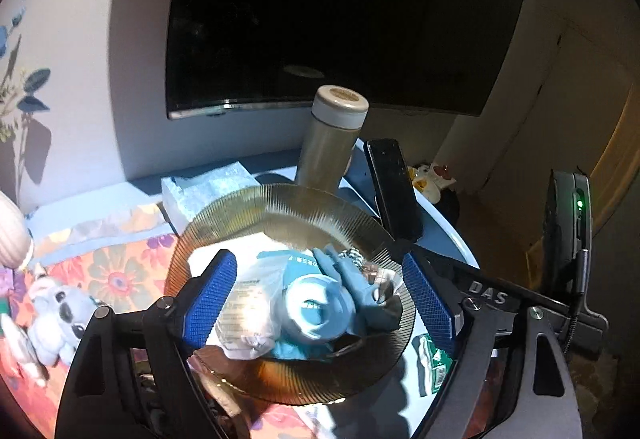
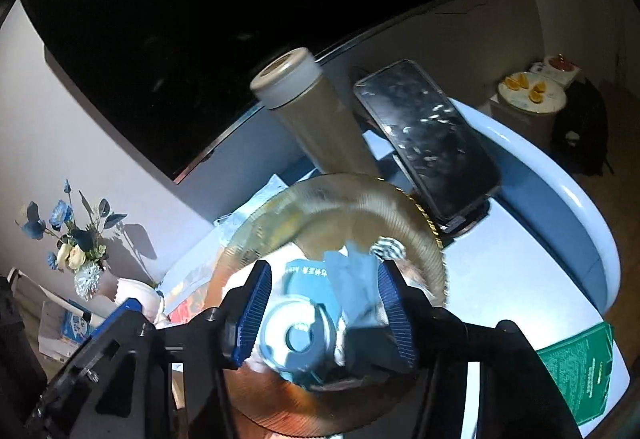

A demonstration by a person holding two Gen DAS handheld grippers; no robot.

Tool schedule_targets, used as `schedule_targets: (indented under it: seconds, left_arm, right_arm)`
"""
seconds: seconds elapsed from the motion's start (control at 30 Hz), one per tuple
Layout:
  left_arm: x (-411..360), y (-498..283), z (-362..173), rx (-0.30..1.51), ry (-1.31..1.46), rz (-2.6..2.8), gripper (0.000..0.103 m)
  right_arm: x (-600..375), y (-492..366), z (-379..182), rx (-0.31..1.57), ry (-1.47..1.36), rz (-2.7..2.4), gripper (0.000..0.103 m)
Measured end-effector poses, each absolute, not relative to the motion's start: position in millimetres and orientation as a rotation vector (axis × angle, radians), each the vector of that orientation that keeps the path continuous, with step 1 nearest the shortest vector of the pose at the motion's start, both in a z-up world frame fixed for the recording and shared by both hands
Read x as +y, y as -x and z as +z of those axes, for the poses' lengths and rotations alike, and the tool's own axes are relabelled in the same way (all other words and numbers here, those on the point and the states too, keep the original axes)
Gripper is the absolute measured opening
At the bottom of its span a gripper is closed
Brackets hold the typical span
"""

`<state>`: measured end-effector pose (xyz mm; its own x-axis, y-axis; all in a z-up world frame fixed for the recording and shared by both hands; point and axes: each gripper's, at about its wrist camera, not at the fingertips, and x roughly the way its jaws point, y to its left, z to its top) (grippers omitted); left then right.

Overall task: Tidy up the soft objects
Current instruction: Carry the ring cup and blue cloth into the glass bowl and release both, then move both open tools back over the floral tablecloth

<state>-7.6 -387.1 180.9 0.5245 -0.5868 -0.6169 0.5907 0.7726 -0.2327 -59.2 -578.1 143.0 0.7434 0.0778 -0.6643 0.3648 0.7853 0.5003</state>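
Note:
An amber ribbed glass plate point(image 1: 288, 207) point(image 2: 352, 195) stands on the pale blue table and holds a clear plastic packet point(image 1: 248, 303), a round light-blue lid-like piece point(image 1: 318, 309) point(image 2: 296, 335), a blue soft cloth or glove point(image 1: 348, 275) point(image 2: 352, 279) and a striped scrap point(image 2: 388, 245). My left gripper point(image 1: 320, 301) hovers over the plate, open, its blue pads wide on either side of the pile. My right gripper point(image 2: 326, 315) is also over the plate, open, with the round piece and blue cloth lying between its pads, which do not press on them. A grey koala plush point(image 1: 60, 311) lies on the floral cloth point(image 1: 116, 275) to the left.
Behind the plate stand a tall beige flask point(image 1: 332, 135) point(image 2: 316, 119) and a propped dark phone point(image 1: 394, 187) point(image 2: 428, 139). A tissue pack point(image 1: 208, 191) lies at the back left, a green packet point(image 1: 434, 363) point(image 2: 580, 371) at the right. A flower vase point(image 2: 76, 239) and a large dark screen point(image 1: 340, 11) are near the wall.

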Motion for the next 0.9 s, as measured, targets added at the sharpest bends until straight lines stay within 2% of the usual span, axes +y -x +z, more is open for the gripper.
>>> schedule_targets:
  seconds: [0.13, 0.23, 0.57, 0.9]
  left_arm:
    - [-380, 23, 186, 0.708, -0.011, -0.705, 0.084]
    - [-371, 42, 190, 0.698, -0.026, -0.702, 0.084]
    - [-318, 92, 191, 0.687, -0.058, -0.586, 0.084]
    - [-230, 101, 171, 0.731, -0.019, -0.461, 0.084]
  right_arm:
    - [-575, 81, 148, 0.705, -0.661, -0.172, 0.054]
    - [-566, 100, 155, 0.702, -0.636, -0.185, 0.06]
    - [-516, 150, 172, 0.684, -0.598, -0.109, 0.06]
    - [-417, 158, 181, 0.741, -0.389, 0.021, 0.06]
